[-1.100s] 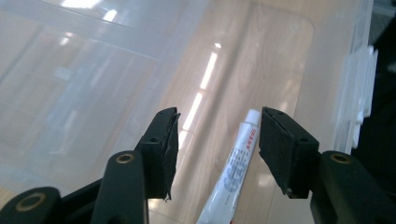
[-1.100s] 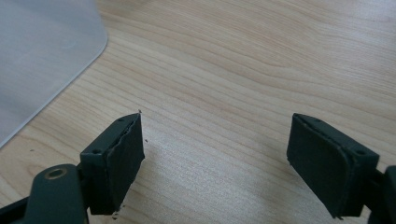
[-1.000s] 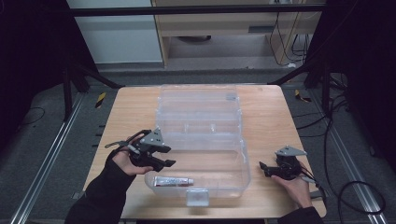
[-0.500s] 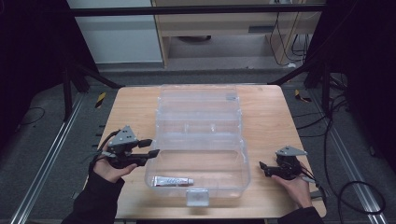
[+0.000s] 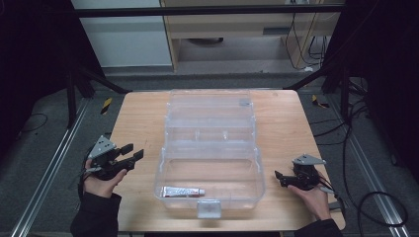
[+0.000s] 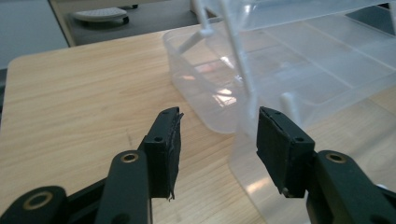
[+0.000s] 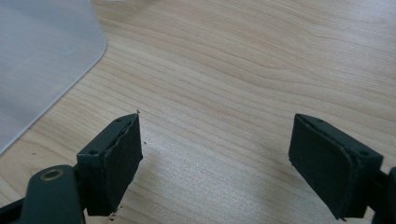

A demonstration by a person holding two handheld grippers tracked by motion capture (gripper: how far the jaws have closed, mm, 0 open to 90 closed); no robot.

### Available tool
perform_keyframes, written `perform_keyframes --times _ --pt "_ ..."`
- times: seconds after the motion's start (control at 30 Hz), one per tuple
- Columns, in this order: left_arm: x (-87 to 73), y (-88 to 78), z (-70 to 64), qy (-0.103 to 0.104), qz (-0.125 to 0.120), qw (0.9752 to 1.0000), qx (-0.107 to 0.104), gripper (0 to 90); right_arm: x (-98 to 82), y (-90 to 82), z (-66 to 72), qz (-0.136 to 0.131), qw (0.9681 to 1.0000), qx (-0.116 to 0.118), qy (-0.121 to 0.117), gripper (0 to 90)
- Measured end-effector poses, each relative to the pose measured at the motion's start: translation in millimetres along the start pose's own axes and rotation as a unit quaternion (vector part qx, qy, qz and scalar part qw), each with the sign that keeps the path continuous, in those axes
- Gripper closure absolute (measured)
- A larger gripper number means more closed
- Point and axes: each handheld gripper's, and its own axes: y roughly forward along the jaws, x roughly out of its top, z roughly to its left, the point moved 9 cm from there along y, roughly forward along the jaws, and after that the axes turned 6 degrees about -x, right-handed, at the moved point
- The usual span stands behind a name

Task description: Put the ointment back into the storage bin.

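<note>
High view: two grippers flank an open clear case

At the counter's [image 5: 138,118] left edge, the left gripper [image 5: 129,154] hovers with jaws parted, empty. A clear plastic case [image 5: 212,143] sits mid-counter, tiers unfolded; a small tube [image 5: 182,191] lies in its near tray. Right of the case, the right gripper [image 5: 280,178] rests low, jaws spread wide, holding nothing.
</note>
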Motion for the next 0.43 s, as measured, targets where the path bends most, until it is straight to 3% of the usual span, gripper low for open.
perform_keyframes --times 0.17,0.3,0.43 --pt "-20.3 3.7 21.2 -0.009 0.015 0.9991 0.039 46.4 0.2 -0.7 -0.7 -0.001 1.0000 -0.001 0.002 17.5" --pt "-35.8 5.0 40.2 -0.013 0.035 0.9963 0.077 41.6 1.2 -1.7 -1.1 -0.004 1.0000 0.000 0.004 17.5" --pt "-50.6 4.9 52.4 -0.026 0.052 0.9941 0.092 38.7 1.8 -2.2 -0.9 -0.007 1.0000 0.001 0.005 17.6"
